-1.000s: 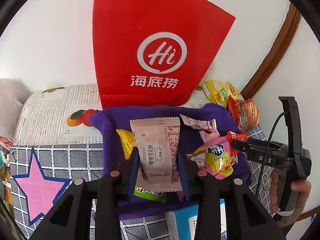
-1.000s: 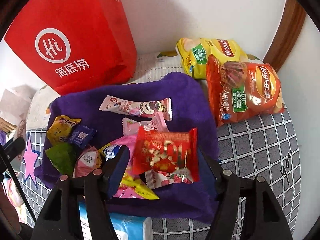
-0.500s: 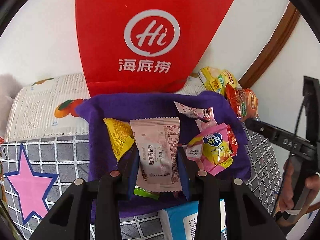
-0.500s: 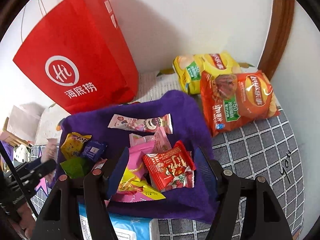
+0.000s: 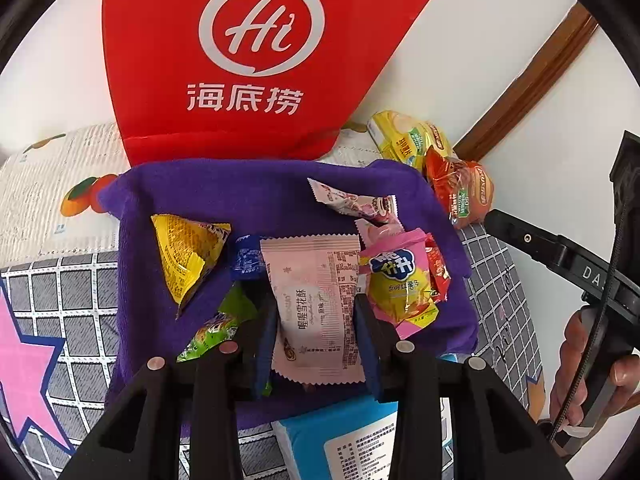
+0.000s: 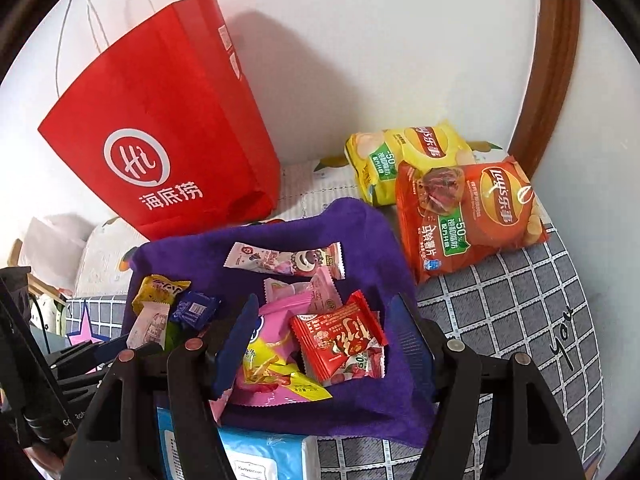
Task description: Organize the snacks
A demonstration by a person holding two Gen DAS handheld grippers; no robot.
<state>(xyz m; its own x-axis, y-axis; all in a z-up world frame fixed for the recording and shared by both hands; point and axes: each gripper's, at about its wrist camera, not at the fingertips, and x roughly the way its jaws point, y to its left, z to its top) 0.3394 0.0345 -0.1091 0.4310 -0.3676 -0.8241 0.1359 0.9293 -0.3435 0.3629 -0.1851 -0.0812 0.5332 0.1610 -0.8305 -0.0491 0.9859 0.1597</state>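
The left gripper [image 5: 316, 312] is pinching the flat pale pink plastic snack packet [image 5: 316, 304] by its sides, over the purple cloth [image 5: 280, 196]. It is looking light, crinkly and slippery. The right gripper [image 6: 324, 340] is hanging spread, holding nothing.

Both views ride on hand-held grippers and look forward and steeply down along their own black fingers, which fill the lower edge of each picture; the left wrist view sits close over the purple cloth [image 5: 280, 196], facing the red bag [image 5: 256, 60] head-on against the white wall, with the other gripper's body at its right edge; the right wrist view looks from a little farther off and from the right, so the red bag [image 6: 160, 140] stands at upper left; both share the cloth [image 6: 360, 232], its snacks, the two chip bags [image 6: 468, 216] and the blue box [image 5: 340, 440].
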